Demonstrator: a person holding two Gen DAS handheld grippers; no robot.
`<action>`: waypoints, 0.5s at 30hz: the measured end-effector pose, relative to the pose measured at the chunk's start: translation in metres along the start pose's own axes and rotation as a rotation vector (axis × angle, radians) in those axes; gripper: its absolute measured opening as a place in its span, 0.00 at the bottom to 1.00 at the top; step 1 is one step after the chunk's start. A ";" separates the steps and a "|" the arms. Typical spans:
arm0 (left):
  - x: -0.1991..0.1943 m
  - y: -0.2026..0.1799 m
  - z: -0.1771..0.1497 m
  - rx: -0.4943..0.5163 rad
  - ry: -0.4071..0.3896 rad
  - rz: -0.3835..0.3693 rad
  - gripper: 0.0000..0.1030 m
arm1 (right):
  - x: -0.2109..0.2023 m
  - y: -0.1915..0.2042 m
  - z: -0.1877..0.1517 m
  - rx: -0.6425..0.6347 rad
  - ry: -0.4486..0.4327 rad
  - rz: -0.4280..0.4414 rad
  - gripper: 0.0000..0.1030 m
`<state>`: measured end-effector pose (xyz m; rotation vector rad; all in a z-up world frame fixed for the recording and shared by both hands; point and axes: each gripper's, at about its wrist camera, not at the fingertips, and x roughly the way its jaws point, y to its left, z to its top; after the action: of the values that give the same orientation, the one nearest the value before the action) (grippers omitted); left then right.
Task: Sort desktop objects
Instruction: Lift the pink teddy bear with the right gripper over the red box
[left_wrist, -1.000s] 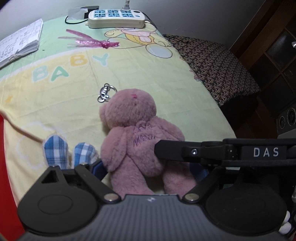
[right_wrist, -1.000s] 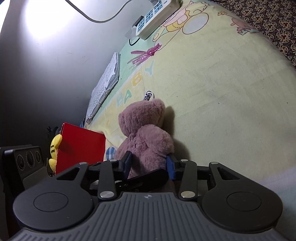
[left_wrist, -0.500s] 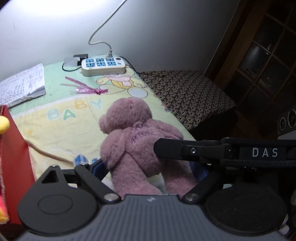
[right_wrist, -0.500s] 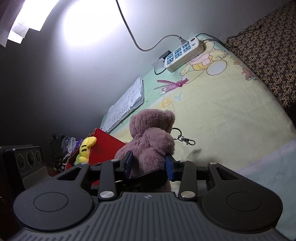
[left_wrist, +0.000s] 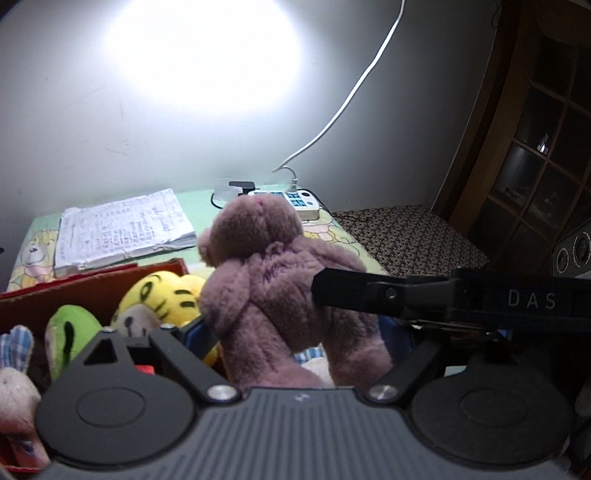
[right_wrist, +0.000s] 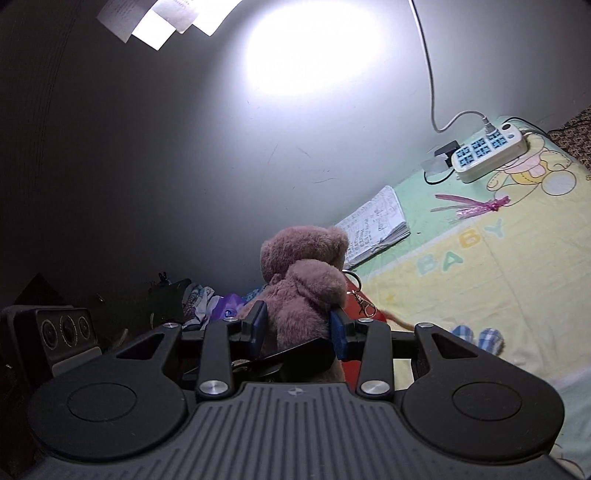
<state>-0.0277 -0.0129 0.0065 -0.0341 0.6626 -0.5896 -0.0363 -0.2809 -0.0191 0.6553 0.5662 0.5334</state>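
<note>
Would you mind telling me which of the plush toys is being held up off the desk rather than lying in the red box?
The mauve teddy bear, gripped by both tools; the yellow striped toy and the green one lie inside the red box.

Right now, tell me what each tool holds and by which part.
Both hold the pink teddy bear: the right tool clamps its lower body from the sides, and the left tool grips it around the legs.
</note>
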 end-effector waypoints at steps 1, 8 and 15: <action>-0.004 0.006 -0.001 0.000 -0.004 0.003 0.86 | 0.006 0.006 -0.003 -0.004 -0.002 0.004 0.39; -0.016 0.058 -0.009 -0.025 -0.011 -0.001 0.86 | 0.042 0.036 -0.021 -0.026 -0.012 0.008 0.38; -0.004 0.100 -0.019 -0.050 0.026 -0.007 0.86 | 0.077 0.051 -0.036 -0.058 -0.020 -0.039 0.32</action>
<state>0.0088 0.0758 -0.0273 -0.0755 0.7025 -0.5805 -0.0177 -0.1844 -0.0315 0.5933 0.5421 0.5048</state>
